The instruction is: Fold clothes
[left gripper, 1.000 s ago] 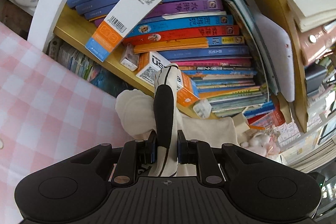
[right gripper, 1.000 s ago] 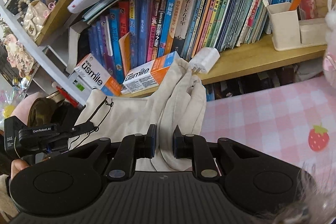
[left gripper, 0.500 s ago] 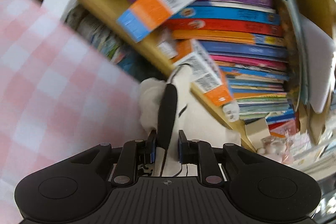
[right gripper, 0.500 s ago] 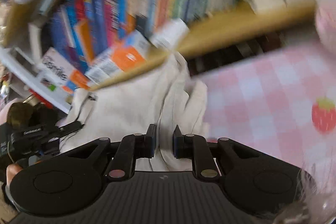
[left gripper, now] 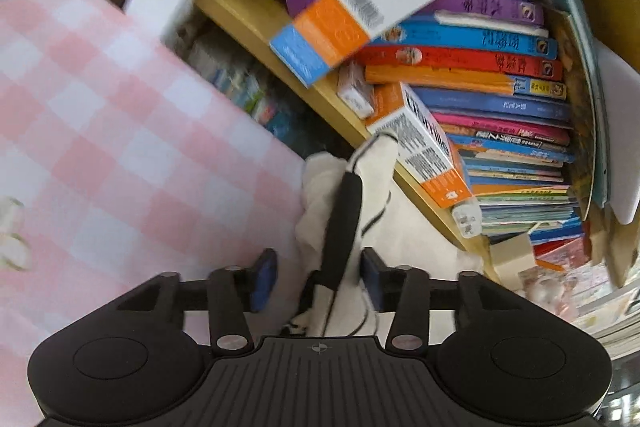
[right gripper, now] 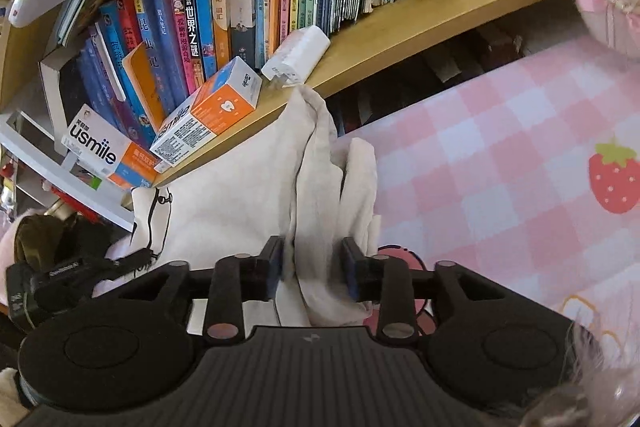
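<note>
Both wrist cameras sit just behind their own fingers, tilted downward, close over the pink checked tablecloth [left gripper: 120, 147] toward a crowded bookshelf [right gripper: 400, 23]. The left view is rolled (shelf running from 11 to 4 o'clock); the right shows it from 8 to 2. Both share the cream garment [right gripper: 240, 195] and orange-white boxes [left gripper: 432, 155].
</note>
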### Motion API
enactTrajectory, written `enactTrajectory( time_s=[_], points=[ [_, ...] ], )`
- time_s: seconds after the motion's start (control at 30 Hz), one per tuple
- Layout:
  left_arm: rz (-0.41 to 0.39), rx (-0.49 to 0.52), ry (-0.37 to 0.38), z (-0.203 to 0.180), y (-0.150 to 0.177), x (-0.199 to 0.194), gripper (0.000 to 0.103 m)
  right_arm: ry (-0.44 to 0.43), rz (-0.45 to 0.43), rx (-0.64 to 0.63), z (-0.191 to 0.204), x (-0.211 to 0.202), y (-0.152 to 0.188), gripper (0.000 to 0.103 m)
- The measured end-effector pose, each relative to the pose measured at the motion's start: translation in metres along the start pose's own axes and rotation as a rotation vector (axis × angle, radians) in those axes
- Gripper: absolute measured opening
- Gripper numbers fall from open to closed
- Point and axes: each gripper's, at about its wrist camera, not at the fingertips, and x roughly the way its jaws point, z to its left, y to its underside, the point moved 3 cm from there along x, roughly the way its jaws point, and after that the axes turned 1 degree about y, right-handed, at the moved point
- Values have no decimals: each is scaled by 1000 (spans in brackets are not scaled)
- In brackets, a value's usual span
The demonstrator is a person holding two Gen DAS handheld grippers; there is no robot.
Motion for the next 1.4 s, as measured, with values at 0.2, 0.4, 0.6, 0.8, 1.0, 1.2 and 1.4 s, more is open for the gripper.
enactTrajectory(
  time_s=[0.2, 0.4, 0.6, 0.8, 1.0, 1.2, 1.4],
  points=[
    [-46, 47, -51, -1, 8, -37, 49, 53, -32, -10, -4, -24, 4, 48],
    [-91, 188, -123, -26, 34, -65, 57, 100, -72, -58, 6, -53, 19, 54],
    [-103, 330, -223, -52, 75, -80, 68, 186, -119, -146, 22, -78, 42, 66],
    [-113, 411, -271, -71, 109, -89, 73, 234, -132, -222, 31, -100, 62, 71],
    [-139, 471, -305, -89, 135, -96, 80, 261, -144, -269, 34, -117, 77, 80],
    [-159, 504, -342, -98, 157, -102, 87, 297, -150, -335, 36, -127, 95, 88],
    [-166, 530, -378, -102, 176, -106, 94, 328, -141, -363, 35, -133, 113, 99]
  ],
)
